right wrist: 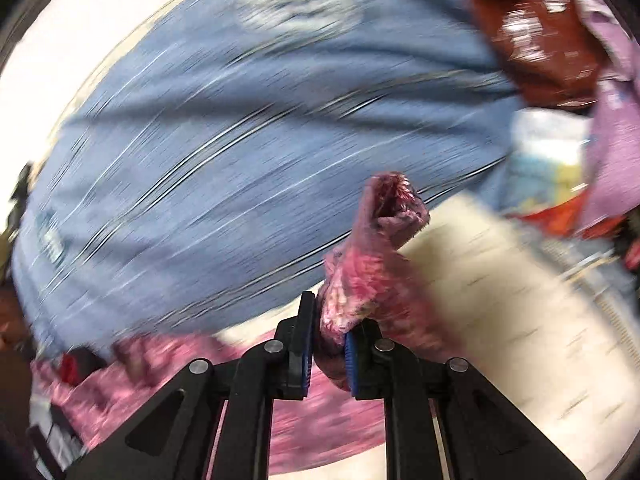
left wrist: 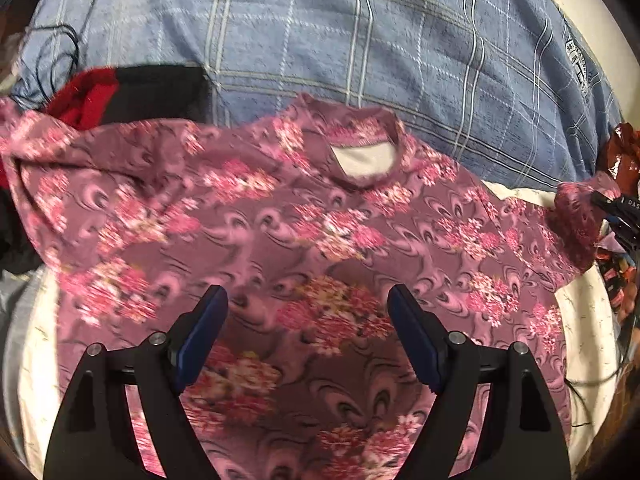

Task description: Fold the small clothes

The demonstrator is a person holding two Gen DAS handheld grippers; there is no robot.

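On the white table, floral shirt lies; left tongs spread empty, right tongs pinch its sleeve.

I see the shirt spread on the tabletop, a plaid blanket behind it, and other clothes far left.

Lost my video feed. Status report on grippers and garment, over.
Left gripper open above pink floral shirt. Right gripper shut on shirt's sleeve. Red-and-black garment at its far left edge.
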